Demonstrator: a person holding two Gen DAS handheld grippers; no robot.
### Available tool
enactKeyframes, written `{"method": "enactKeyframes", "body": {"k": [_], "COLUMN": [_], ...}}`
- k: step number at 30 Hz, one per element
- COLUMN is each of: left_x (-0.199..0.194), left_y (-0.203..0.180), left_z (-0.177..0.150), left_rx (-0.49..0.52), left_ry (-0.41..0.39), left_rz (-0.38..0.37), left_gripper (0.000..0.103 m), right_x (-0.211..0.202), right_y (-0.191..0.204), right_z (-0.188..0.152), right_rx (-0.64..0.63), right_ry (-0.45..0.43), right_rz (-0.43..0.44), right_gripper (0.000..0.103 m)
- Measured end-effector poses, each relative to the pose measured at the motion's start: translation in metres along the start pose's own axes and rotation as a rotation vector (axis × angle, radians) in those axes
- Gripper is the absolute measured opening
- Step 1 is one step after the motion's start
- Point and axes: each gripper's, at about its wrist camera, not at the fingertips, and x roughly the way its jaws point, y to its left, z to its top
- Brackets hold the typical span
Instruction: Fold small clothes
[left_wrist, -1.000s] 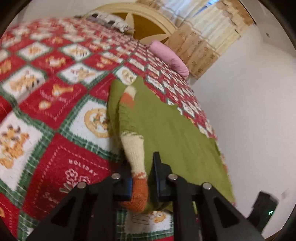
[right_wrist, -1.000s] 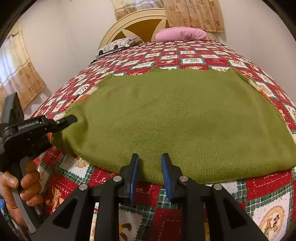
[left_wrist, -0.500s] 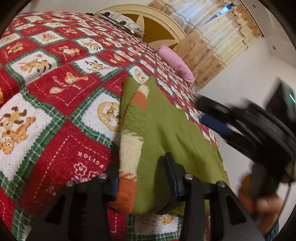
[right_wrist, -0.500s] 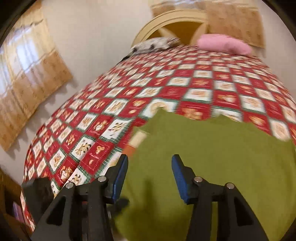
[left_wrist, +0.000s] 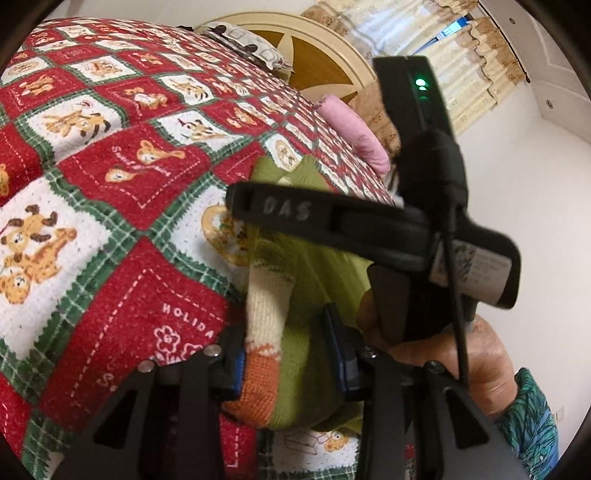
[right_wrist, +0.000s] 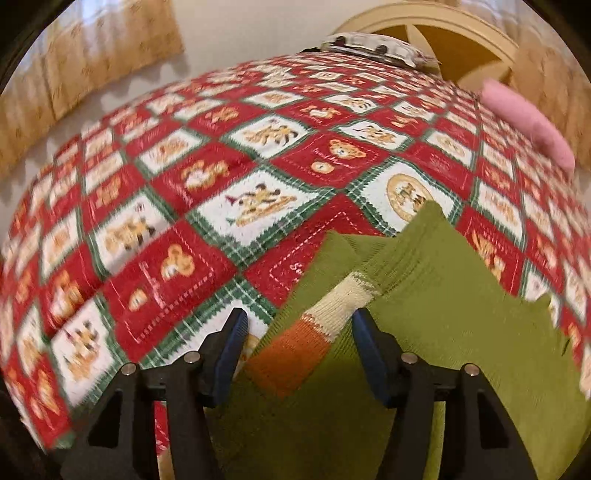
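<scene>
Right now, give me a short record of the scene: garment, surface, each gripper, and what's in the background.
garment: green sweater, sleeve striped cream and orange, folded across the body
surface: red, white and green patchwork bedspread
left gripper: open, fingers on either side of the sleeve cuff
right gripper: open, over the same sleeve
background: pink pillow, cream headboard

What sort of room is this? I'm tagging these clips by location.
Most likely a home bedroom: the green sweater lies on a bed covered by a red holiday-patchwork quilt, with a pink pillow by a curved cream headboard and curtains behind.
</scene>
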Motion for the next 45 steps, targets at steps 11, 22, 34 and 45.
{"method": "enactKeyframes", "body": {"k": [11,22,34,45], "left_x": [-0.009,-0.009,0.039,0.094], "left_y": [-0.025,-0.130,-0.230,-0.281], "left_z": [0.000,-0.013,-0.066,-0.123], "left_rx": [0.103,0.491,0.692,0.790], "left_ry": [-0.022,-0.036,0.073,0.180], "left_rz": [0.010,-0.019,-0.138,-0.160], "left_gripper": [0.018,0.016,0.015,0.009], "right_x": [-0.037,-0.135,-0.199,-0.192], "right_y": [-0.047,-0.136,-0.228,-0.292], "right_z": [-0.011,-0.060,-0.137,-0.213], "right_rx": [0.259,0.513,0.548,0.581], "right_ry": [-0.086,-0.266,-0.281,-0.218], "right_rz": [0.115,0.212,0.043,-0.063], "right_gripper": [0.012,0.011,0.011,0.011]}}
